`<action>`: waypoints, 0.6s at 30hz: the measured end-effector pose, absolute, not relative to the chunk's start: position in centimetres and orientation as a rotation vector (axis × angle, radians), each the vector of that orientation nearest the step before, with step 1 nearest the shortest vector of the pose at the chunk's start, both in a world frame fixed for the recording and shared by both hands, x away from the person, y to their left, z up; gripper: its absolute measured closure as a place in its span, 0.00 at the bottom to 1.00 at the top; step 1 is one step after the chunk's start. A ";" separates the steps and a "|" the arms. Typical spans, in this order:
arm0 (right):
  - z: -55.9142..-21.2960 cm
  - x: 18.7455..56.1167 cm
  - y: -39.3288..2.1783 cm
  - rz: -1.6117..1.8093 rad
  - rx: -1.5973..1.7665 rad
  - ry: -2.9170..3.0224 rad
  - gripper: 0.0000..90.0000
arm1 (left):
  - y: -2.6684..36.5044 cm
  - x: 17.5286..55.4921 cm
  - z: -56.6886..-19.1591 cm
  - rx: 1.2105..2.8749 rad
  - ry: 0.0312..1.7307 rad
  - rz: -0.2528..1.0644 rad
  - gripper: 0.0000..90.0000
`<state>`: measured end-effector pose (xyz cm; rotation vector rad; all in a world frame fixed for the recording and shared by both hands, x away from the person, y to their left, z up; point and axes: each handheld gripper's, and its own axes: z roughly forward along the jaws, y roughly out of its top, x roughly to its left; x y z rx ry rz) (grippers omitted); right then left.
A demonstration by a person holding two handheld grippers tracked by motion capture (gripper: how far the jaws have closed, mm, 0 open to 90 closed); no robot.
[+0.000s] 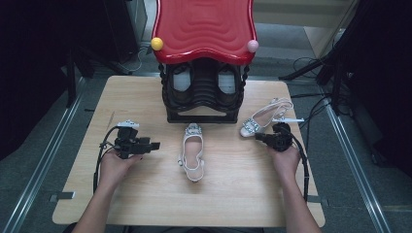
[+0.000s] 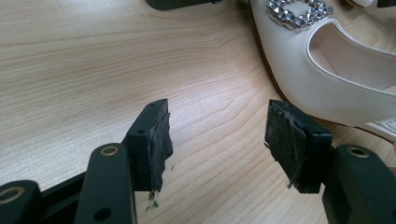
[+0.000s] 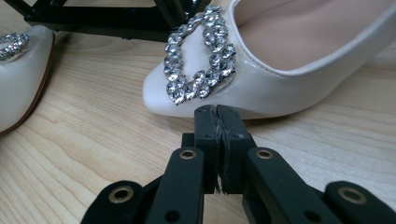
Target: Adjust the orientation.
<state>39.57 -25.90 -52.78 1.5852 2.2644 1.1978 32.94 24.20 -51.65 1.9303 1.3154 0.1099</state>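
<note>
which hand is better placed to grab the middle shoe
Left, probably. The left gripper is open, with the middle shoe just beyond its jaws. The right gripper is shut and sits at the toe of the other shoe.

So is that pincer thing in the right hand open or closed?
Closed and empty: the right gripper has its jaws pressed together with nothing between them, just short of the white shoe's toe.

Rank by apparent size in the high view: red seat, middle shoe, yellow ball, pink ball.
1. red seat
2. middle shoe
3. yellow ball and pink ball: they look about alike, so no order between them.
</note>
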 end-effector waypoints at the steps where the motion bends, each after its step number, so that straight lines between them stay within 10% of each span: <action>1: -52.8 39.6 -25.8 1.197 1.583 2.266 0.98 | 24.2 32.9 -51.7 1.931 1.318 0.113 0.45; 18: -52.6 40.5 -24.1 1.180 1.528 2.326 0.98 | 24.8 32.1 -51.8 1.916 1.332 0.129 0.45</action>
